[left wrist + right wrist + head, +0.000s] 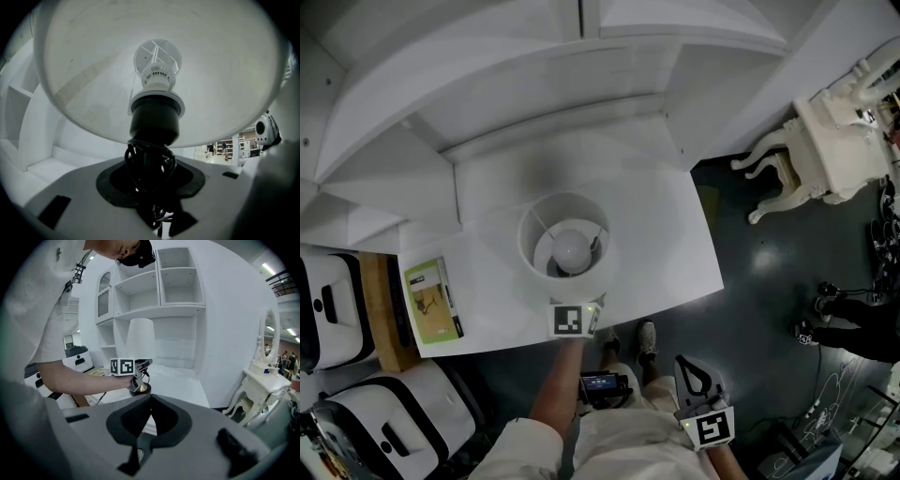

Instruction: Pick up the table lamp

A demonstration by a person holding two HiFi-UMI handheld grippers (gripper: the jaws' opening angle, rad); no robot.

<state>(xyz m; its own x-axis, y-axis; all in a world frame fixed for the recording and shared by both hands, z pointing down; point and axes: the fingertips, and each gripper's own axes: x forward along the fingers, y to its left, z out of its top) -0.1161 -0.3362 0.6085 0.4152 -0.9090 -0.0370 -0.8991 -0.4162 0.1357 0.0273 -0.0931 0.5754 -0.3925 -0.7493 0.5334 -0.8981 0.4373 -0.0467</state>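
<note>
Left gripper [150, 168] has its jaws narrowed round the table lamp [140, 341], gripping the stem just under the black socket [154, 119]. Right gripper [149, 401] hangs low by the person's side, jaws together on nothing. Lamp stands upright near the front edge of the white table [666, 216]. Risks: the pads bear on the cord [140, 157] wound round the stem, not on bare metal, so the lamp could slip or twist on the lift. 1 low grip under a tall shade [225, 70] looks top-heavy, so it may tip. Look: white drum shade, white bulb [572, 248], dark stem, round brass-and-black base [140, 390].
</note>
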